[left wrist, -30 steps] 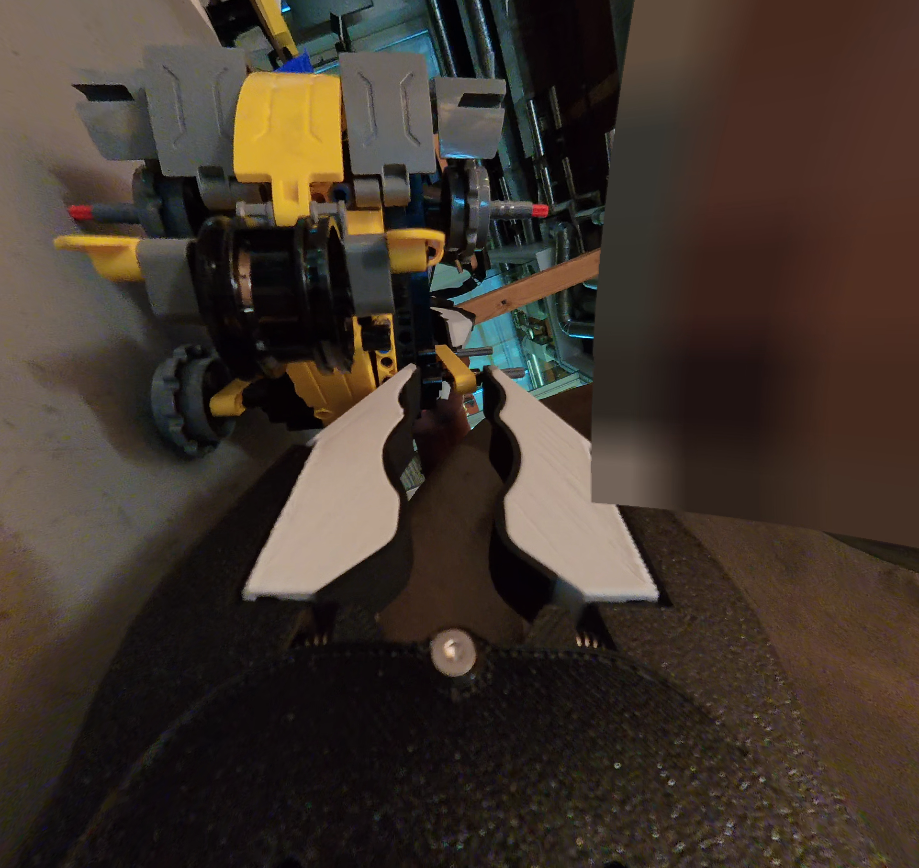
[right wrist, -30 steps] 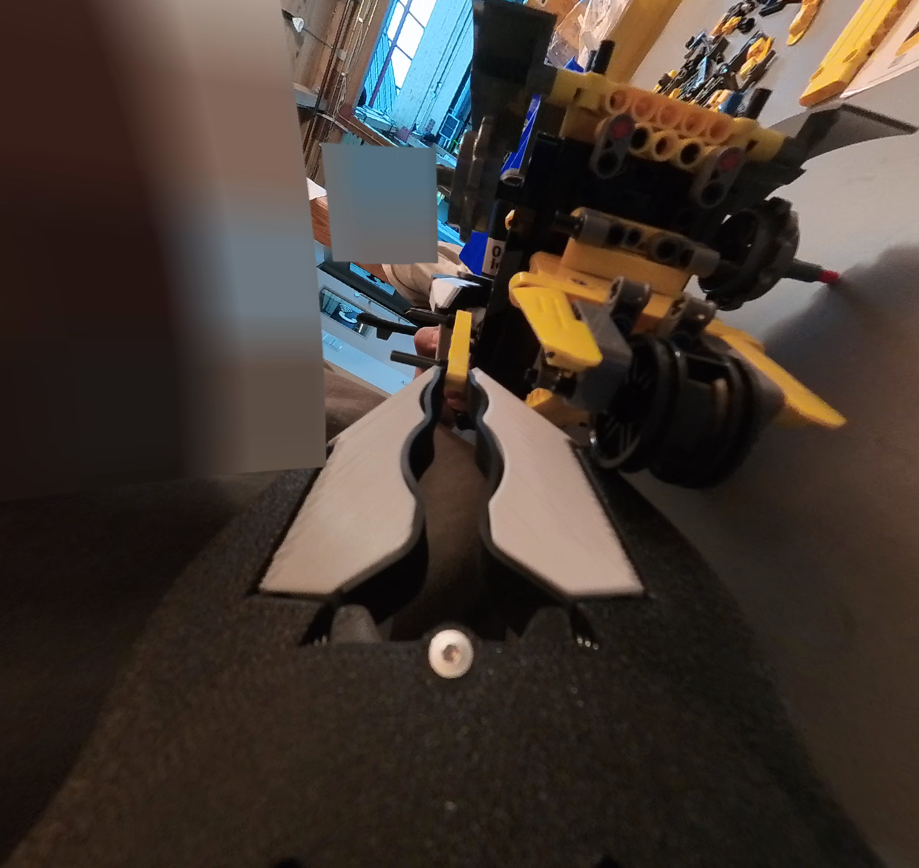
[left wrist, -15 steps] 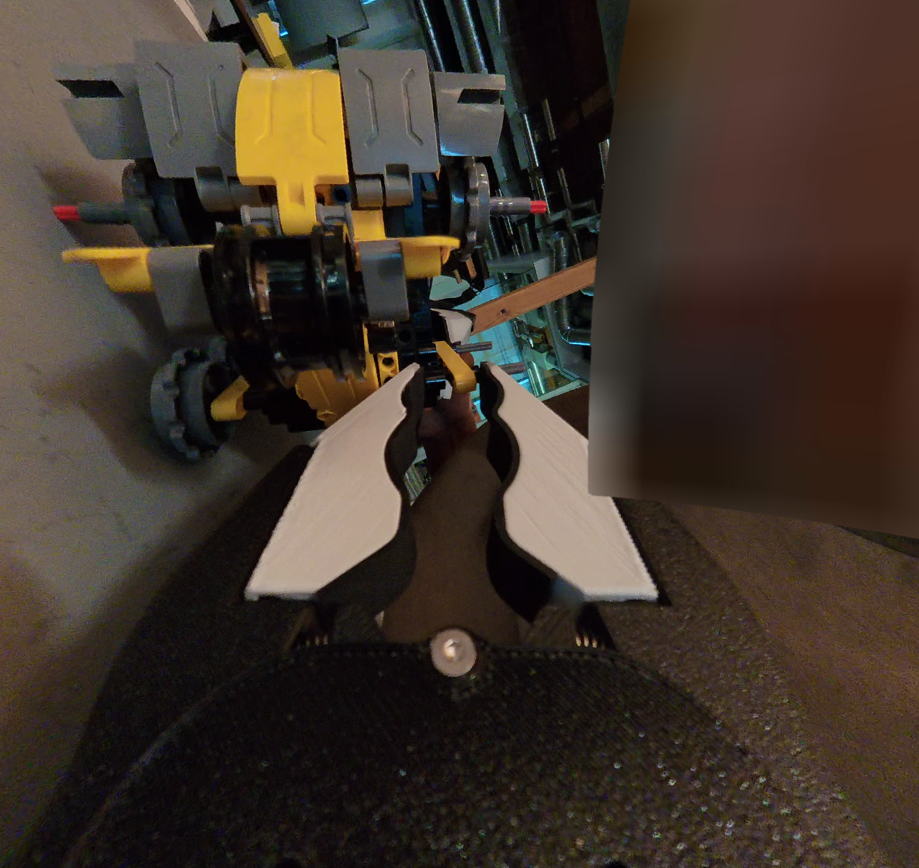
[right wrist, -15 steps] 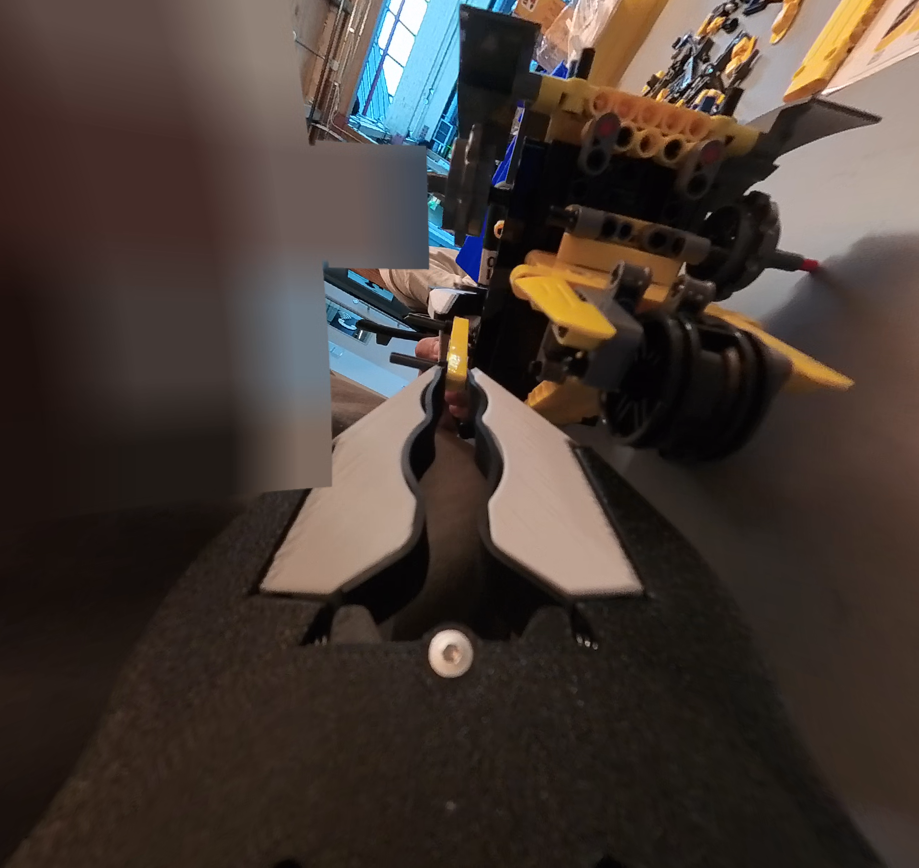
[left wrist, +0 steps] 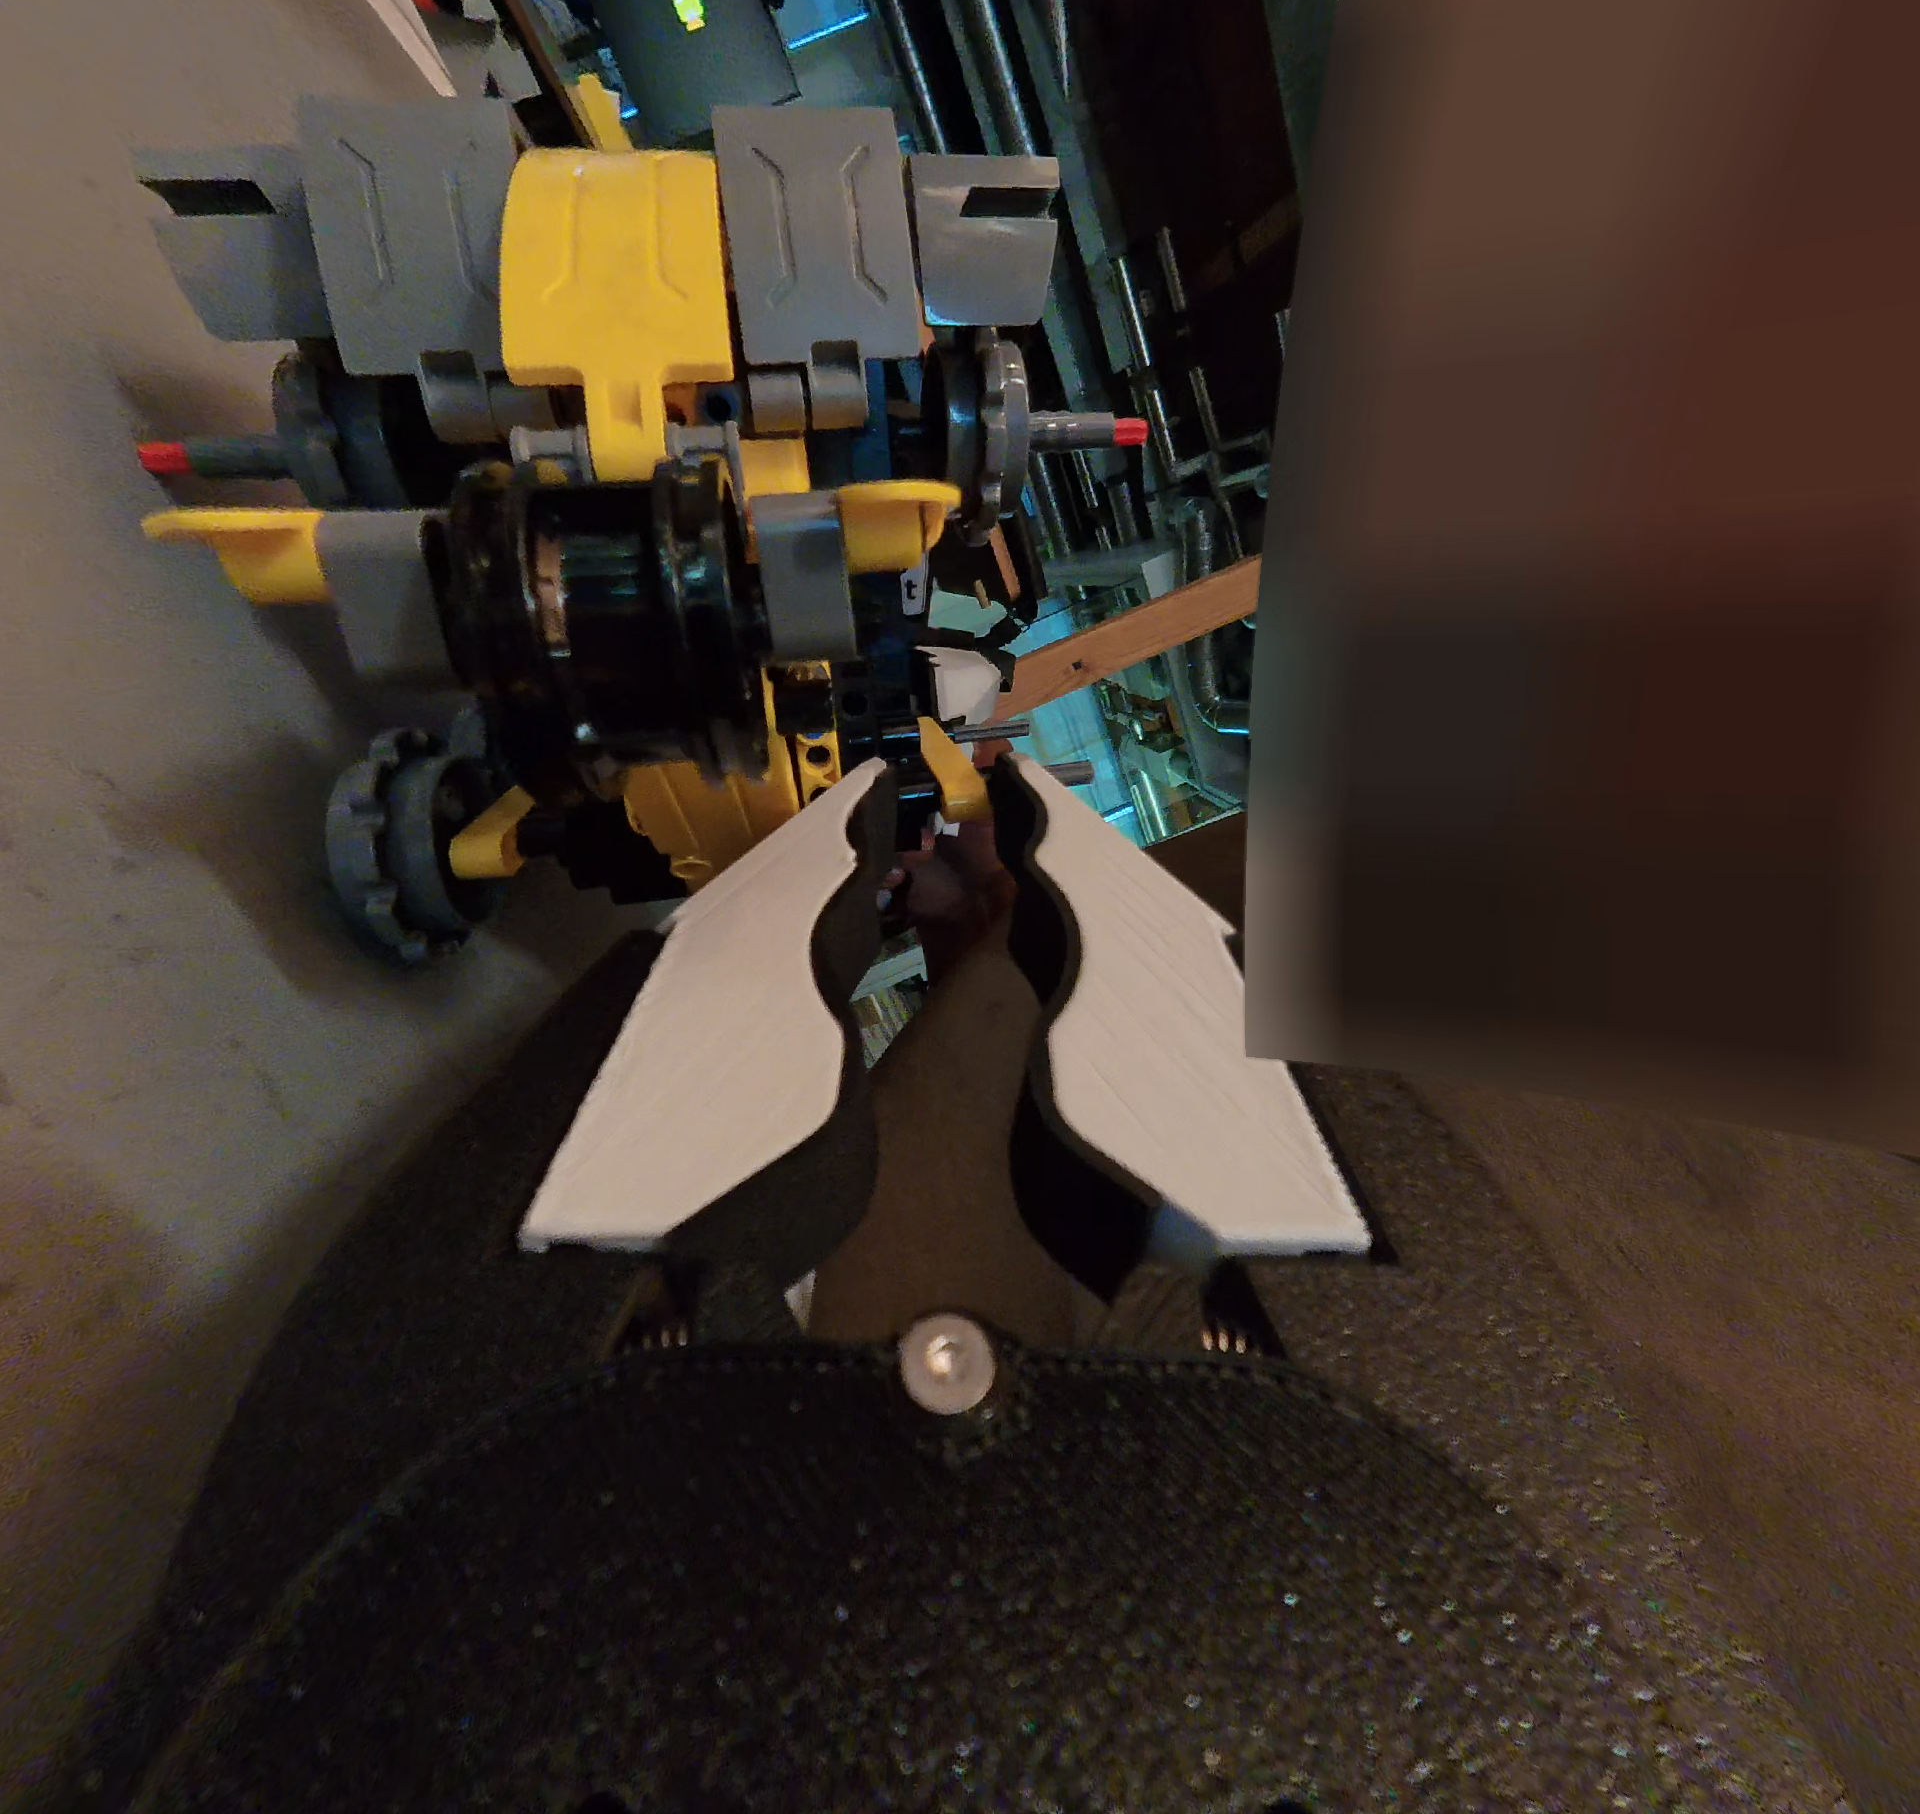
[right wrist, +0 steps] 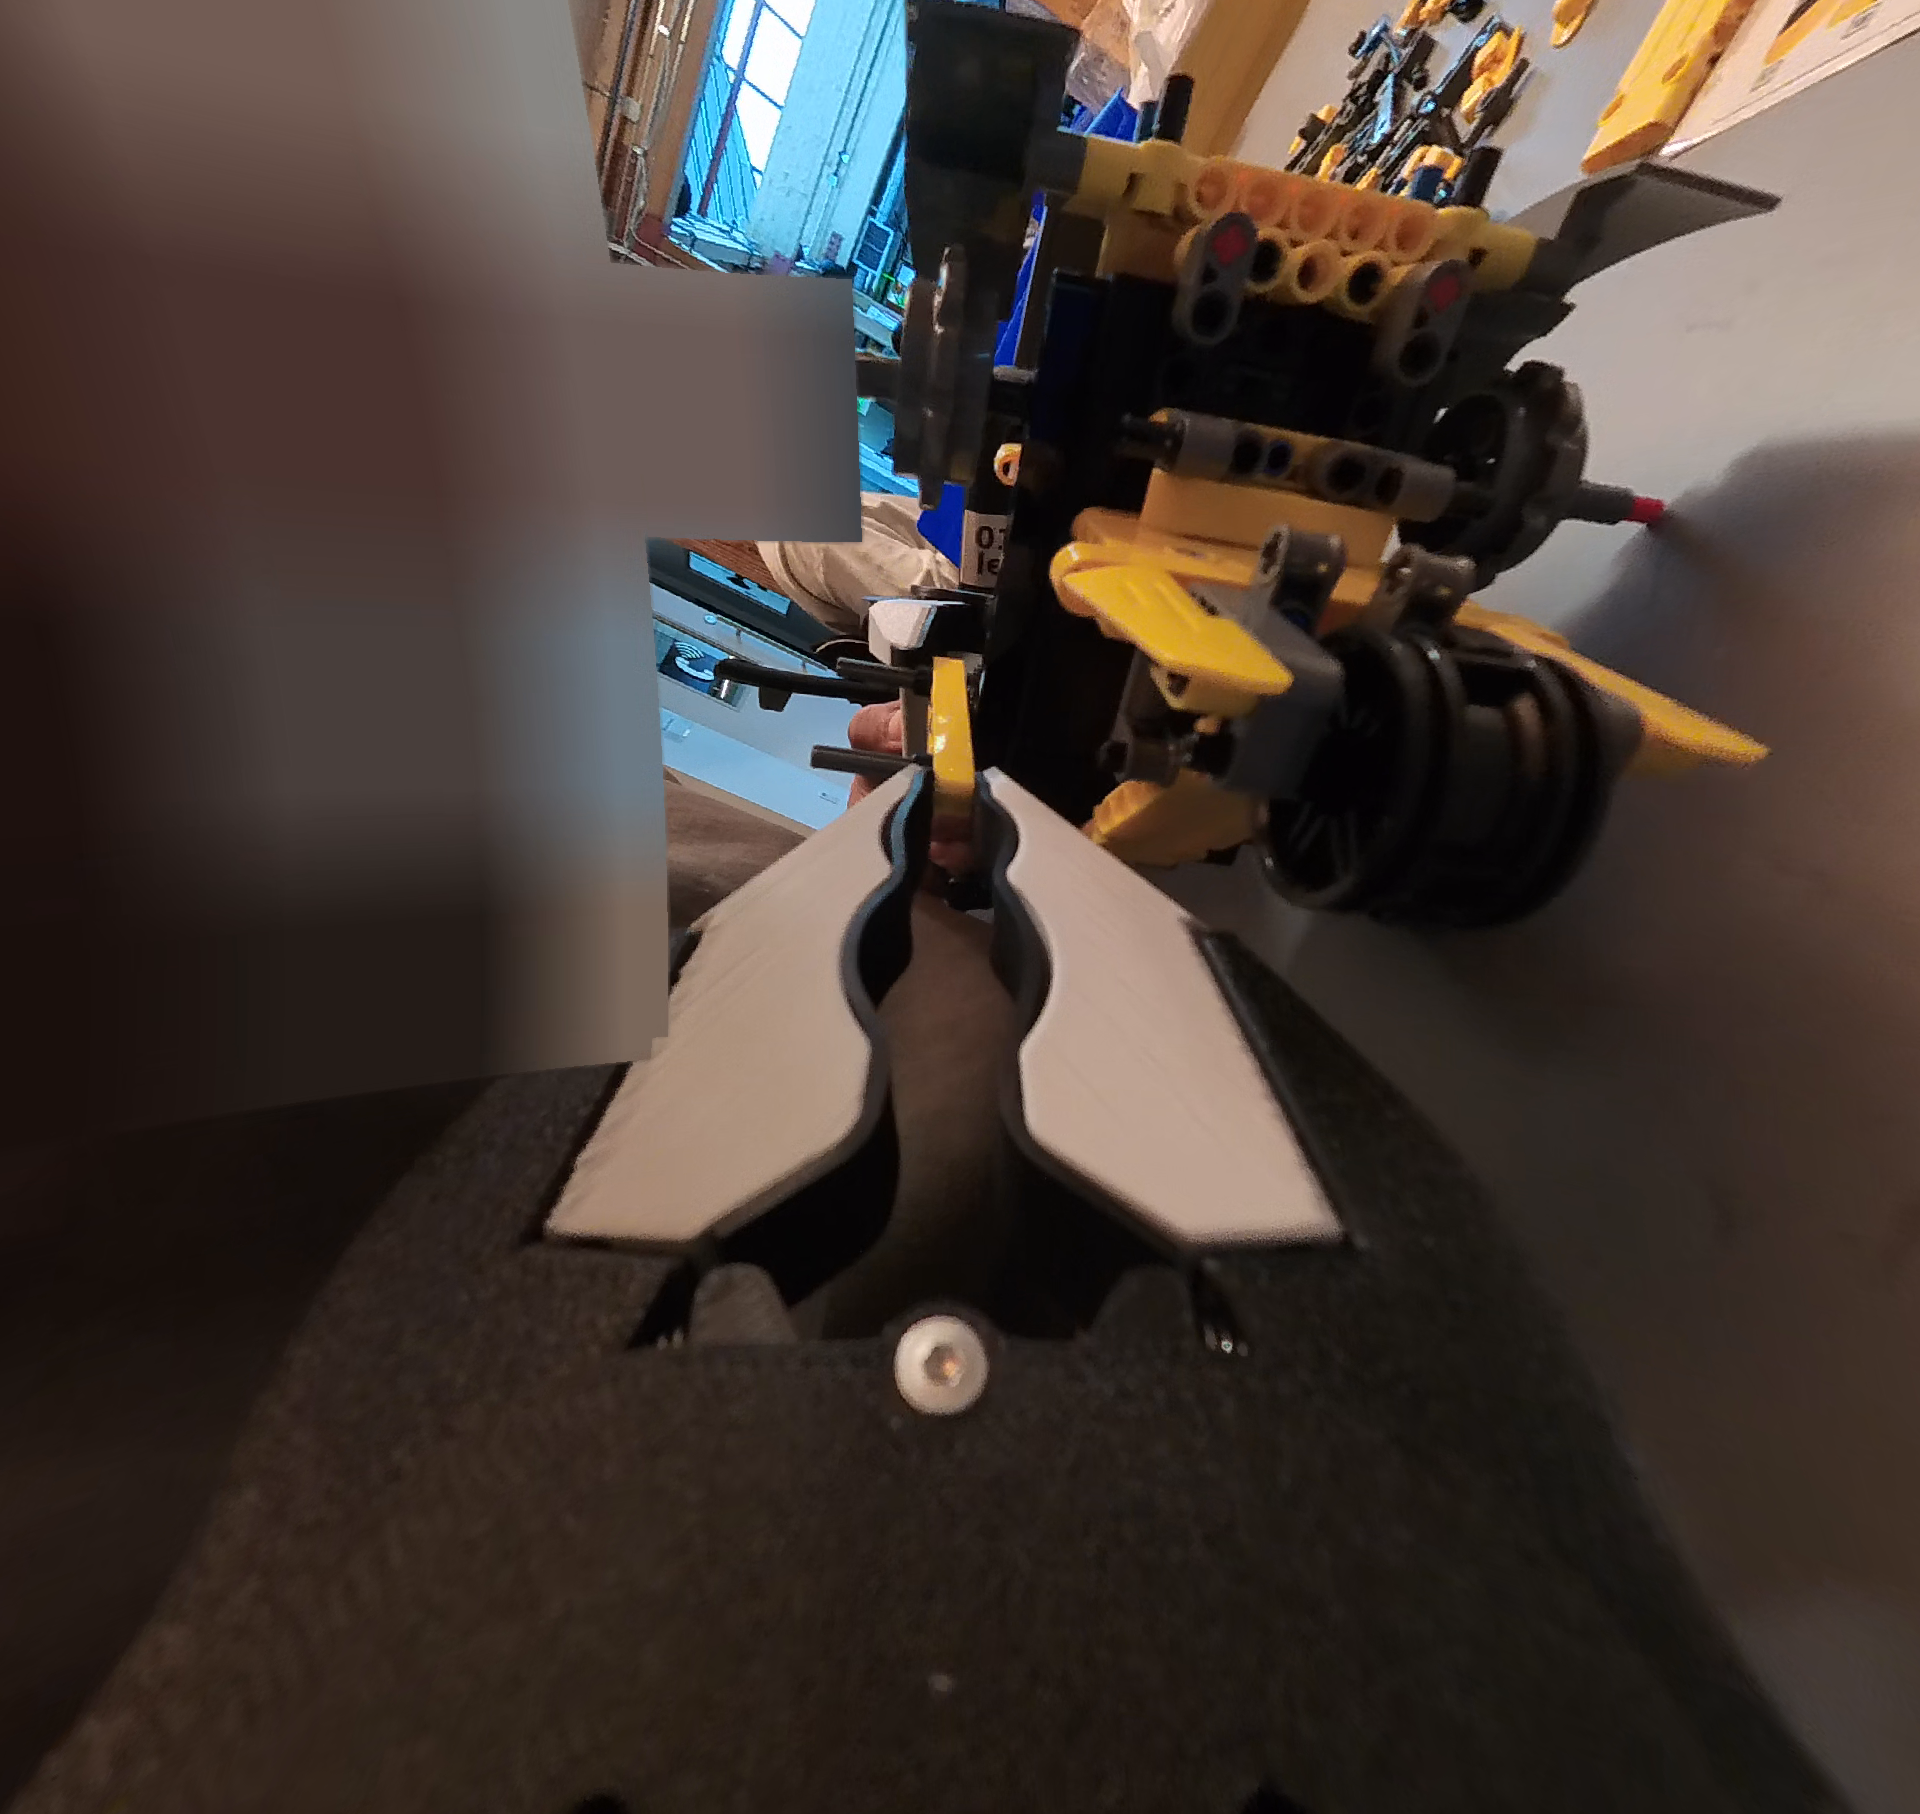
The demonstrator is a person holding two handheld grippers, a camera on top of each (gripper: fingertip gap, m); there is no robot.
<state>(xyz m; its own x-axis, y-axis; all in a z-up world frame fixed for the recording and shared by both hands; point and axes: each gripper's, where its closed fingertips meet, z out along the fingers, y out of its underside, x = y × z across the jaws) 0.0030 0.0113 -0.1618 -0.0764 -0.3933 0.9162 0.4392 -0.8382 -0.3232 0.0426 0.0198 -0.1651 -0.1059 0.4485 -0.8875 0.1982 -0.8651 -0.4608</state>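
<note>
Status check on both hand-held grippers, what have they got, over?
Right hand-held gripper shut on small yellow piece. Left hand-held gripper pinches same piece beside yellow model.

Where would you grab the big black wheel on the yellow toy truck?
Probably across its two flat sides, with a finger on each rim of the black wheel, coming from the front where it sticks out. The toy truck lies tipped on the grey table, so the wheel's tread faces the left gripper.

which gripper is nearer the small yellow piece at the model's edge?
Neither: both touch it. Right gripper is shut on the yellow piece; left gripper brackets the same piece, its grip unclear.
</note>
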